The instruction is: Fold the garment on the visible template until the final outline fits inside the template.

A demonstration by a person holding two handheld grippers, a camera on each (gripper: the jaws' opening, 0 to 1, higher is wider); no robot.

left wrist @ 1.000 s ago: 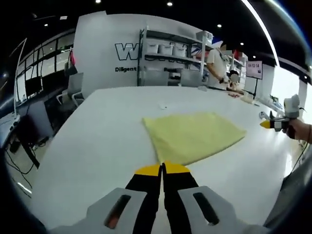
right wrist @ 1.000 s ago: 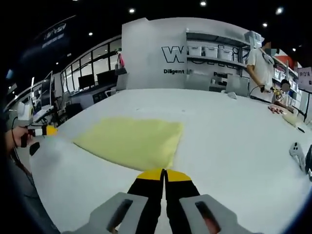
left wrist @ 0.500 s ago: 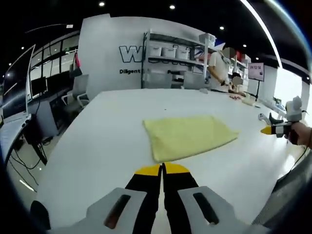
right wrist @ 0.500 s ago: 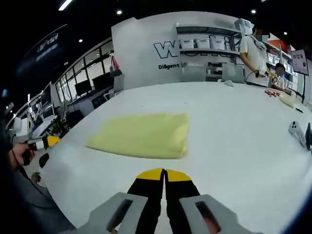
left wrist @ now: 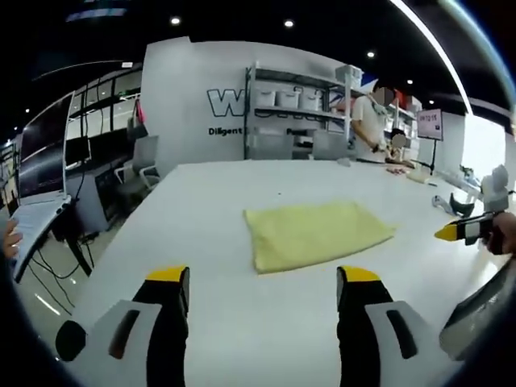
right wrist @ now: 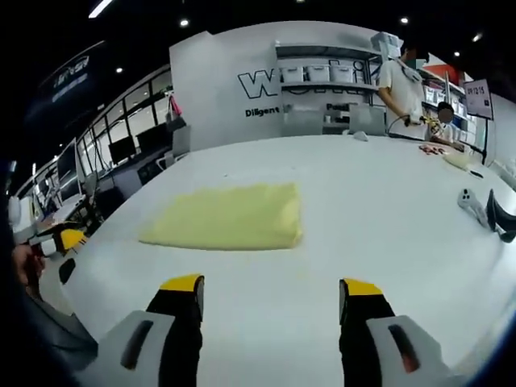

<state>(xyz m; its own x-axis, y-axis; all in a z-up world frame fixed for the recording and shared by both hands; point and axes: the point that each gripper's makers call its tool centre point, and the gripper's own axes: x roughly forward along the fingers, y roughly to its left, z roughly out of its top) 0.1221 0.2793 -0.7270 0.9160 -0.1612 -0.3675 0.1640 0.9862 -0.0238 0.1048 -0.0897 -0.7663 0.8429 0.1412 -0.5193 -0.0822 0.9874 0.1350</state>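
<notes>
A folded yellow garment [left wrist: 314,233] lies flat on the white table [left wrist: 201,210]; it also lies flat in the right gripper view [right wrist: 230,216]. My left gripper [left wrist: 264,278] stands open over the table's near edge, short of the cloth, with nothing between its jaws. My right gripper [right wrist: 272,286] is open too, held back from the cloth's near edge and empty. In the left gripper view the right gripper [left wrist: 463,230] shows at the far right in a hand. The left gripper's yellow tip [right wrist: 71,239] shows at the left edge of the right gripper view. No template outline can be made out.
A person [right wrist: 401,89] stands at the table's far end by shelving [left wrist: 298,109]. Small items [right wrist: 484,211] lie on the table at the right. Desks with monitors [left wrist: 48,153] line the room on the left. Bare tabletop surrounds the cloth.
Both grippers went from shut to open. Both have drawn back slightly from the cloth, which lies where it was.
</notes>
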